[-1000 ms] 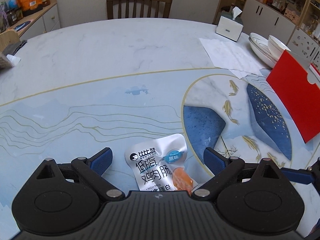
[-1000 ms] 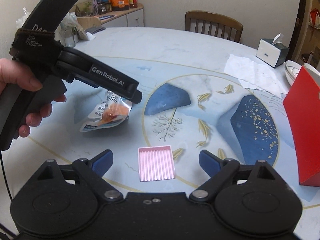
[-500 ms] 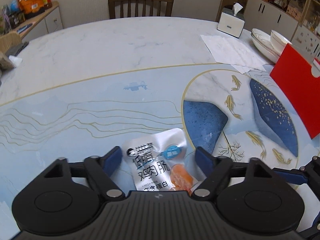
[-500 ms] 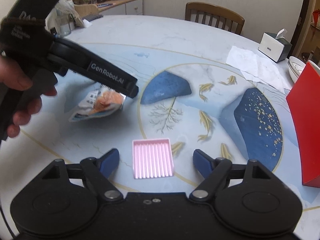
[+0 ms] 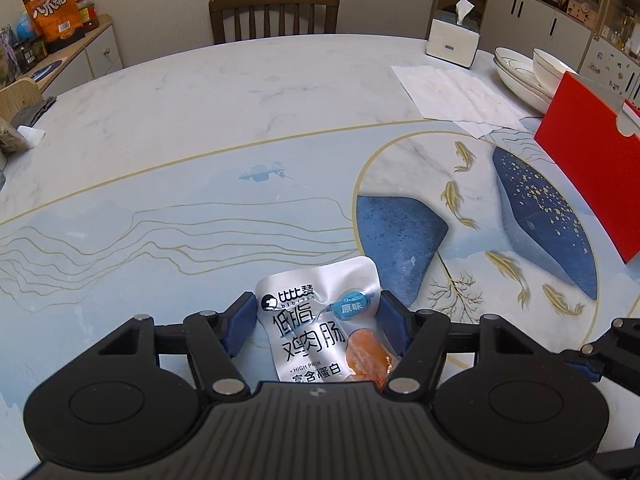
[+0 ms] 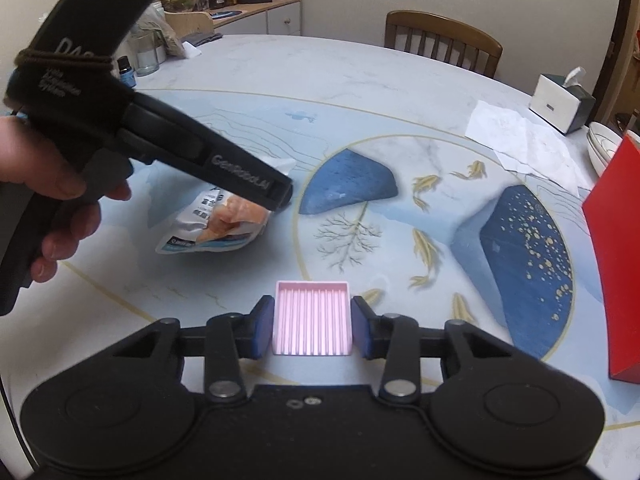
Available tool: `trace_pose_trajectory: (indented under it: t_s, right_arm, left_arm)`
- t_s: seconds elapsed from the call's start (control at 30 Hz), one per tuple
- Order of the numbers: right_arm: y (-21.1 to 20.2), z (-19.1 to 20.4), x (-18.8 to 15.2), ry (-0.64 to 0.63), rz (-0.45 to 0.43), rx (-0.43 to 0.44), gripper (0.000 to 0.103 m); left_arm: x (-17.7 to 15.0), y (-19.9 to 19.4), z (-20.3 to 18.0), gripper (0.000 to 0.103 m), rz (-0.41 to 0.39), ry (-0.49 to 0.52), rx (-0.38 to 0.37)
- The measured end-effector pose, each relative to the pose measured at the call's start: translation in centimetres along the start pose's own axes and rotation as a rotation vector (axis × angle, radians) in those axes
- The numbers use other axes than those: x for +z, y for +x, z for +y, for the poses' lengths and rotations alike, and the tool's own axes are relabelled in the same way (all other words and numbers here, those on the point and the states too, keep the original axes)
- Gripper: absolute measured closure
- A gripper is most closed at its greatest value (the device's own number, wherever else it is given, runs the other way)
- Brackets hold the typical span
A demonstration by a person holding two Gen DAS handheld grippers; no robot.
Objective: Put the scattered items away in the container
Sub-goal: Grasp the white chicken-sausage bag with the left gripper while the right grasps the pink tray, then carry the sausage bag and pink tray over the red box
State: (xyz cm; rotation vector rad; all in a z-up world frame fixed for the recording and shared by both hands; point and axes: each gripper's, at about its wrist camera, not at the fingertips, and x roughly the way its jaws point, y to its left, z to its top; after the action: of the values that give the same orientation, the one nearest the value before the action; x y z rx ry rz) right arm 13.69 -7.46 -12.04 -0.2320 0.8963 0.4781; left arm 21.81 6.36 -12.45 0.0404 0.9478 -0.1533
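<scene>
A: Jaws first. How does the left gripper [image 5: 318, 318] stand?

B: Closing, with the snack packet [image 5: 324, 328] between its blue pads. The pad on the packet's right edge touches the foil; the one on its left edge sits just beside it, and I cannot tell whether it presses yet.

A: And the right gripper [image 6: 312, 326]?

B: Also closing, around the pink ridged tray [image 6: 312, 322]. Both pads stand against the tray's side walls, so it looks gripped, the tray flat between them.

A: Where does the packet lie from the right wrist view?

B: Off to the left on the table [image 6: 360, 80], partly under the nose of the left gripper [image 6: 276, 196], which a person's hand [image 6: 48, 200] holds by the handle. The packet looks tipped up slightly at the gripper end.

A: Further out?

B: A red container [image 5: 588, 160] stands at the table's right side, well apart from both items. Beyond it lie a sheet of paper [image 5: 452, 92], a tissue box [image 5: 452, 40] and stacked bowls [image 5: 532, 72].
</scene>
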Motion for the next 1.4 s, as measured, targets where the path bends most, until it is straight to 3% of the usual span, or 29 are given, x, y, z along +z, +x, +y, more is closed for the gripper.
trace_pose_trajectory:
  t_s: [0.5,1.4]
  right_arm:
    - [-3.5,-5.3,-1.6,0.112,-0.020,-0.002,0.064]
    - [-13.0,-18.1,-1.9,0.250,-0.166,-0.070,0.063]
  left_arm:
    - [-0.6,-1.6,-3.9,0.039,0.012,0.013,-0.062]
    - [2.9,-6.7,-17.4,0.039,-0.069,0.099,-0.256]
